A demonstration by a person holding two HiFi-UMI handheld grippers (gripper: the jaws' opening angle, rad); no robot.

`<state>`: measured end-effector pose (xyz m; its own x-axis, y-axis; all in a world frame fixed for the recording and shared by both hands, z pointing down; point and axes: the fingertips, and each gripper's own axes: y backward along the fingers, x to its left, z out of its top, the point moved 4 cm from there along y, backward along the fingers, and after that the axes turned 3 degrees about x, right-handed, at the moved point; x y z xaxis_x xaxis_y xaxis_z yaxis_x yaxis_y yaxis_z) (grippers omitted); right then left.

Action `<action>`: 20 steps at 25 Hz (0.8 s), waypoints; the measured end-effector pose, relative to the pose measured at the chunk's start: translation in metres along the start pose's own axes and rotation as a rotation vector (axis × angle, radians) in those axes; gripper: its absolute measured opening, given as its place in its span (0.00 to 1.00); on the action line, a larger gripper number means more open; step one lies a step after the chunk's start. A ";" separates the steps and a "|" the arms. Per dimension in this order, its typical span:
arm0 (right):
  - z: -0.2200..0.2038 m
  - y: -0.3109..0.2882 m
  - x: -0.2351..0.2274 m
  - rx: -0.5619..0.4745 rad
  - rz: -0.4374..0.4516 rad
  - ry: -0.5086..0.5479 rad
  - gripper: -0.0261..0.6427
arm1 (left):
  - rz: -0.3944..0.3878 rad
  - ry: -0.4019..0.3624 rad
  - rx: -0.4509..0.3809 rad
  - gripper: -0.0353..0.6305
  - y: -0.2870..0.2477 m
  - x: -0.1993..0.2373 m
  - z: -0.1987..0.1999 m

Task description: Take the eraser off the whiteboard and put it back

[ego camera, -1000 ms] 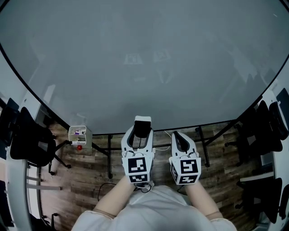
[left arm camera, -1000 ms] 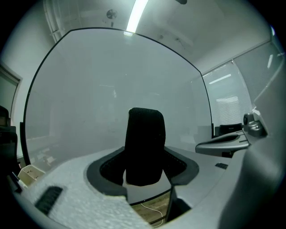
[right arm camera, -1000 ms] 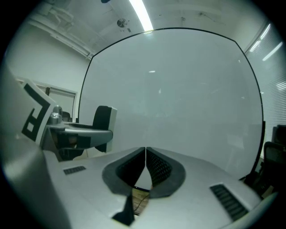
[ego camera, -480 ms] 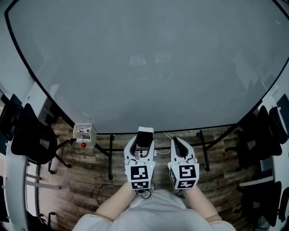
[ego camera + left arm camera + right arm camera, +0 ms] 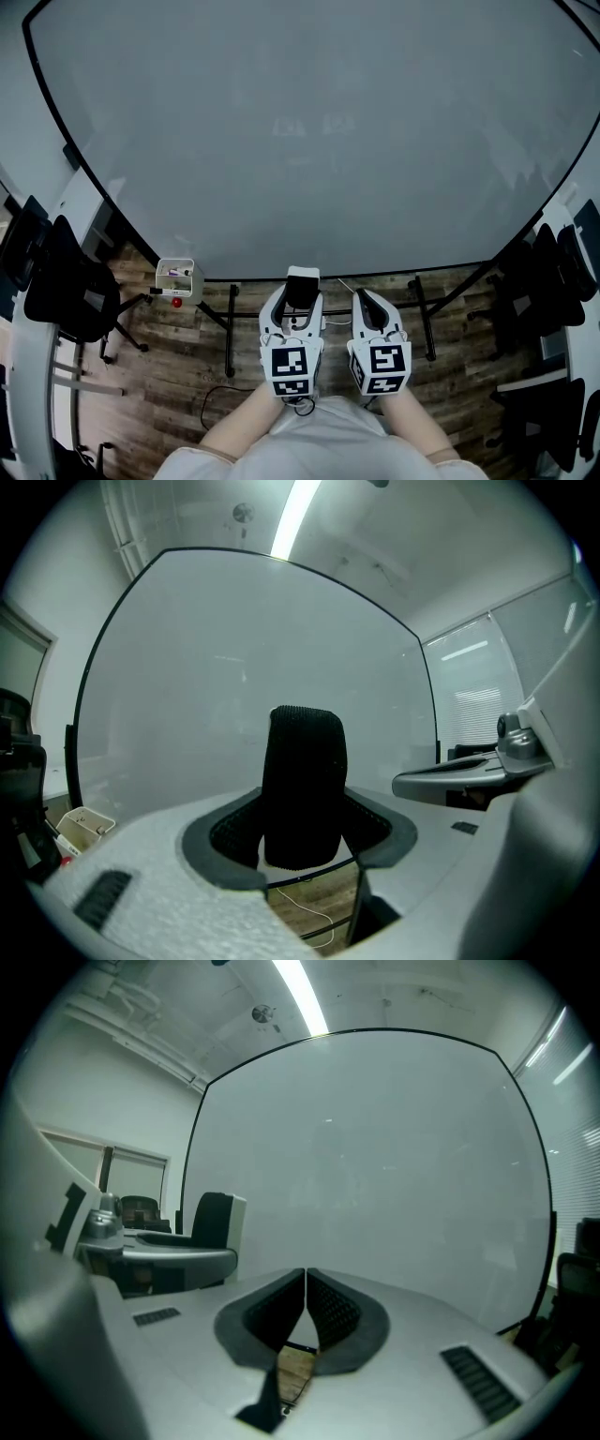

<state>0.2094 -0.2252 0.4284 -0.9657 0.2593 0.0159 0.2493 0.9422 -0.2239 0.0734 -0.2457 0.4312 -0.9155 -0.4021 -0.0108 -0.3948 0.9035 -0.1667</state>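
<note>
Black eraser (image 5: 302,789) clamped upright in left tool (image 5: 299,296), right tool (image 5: 306,1299) pinched closed, empty, whiteboard (image 5: 309,141) ahead

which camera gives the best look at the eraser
The left gripper view: the eraser stands upright, large and central, clamped in the left hand-held gripper. The head view shows only its small top end from above. The right gripper view shows it small, side-on, at the left.
</note>
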 end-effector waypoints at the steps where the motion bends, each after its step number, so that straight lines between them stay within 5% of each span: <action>1: 0.000 0.000 0.000 -0.001 0.000 -0.005 0.08 | 0.000 0.002 0.002 0.42 0.000 0.000 -0.001; 9: 0.011 -0.007 0.004 -0.019 0.022 -0.011 0.08 | 0.017 0.013 0.015 0.42 -0.011 0.008 0.005; 20: 0.022 -0.041 0.003 -0.030 0.031 -0.025 0.08 | 0.064 0.002 -0.086 0.42 -0.043 0.049 0.067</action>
<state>0.1942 -0.2675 0.4164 -0.9588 0.2837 -0.0148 0.2810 0.9398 -0.1943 0.0500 -0.3139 0.3721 -0.9393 -0.3428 -0.0169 -0.3404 0.9368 -0.0808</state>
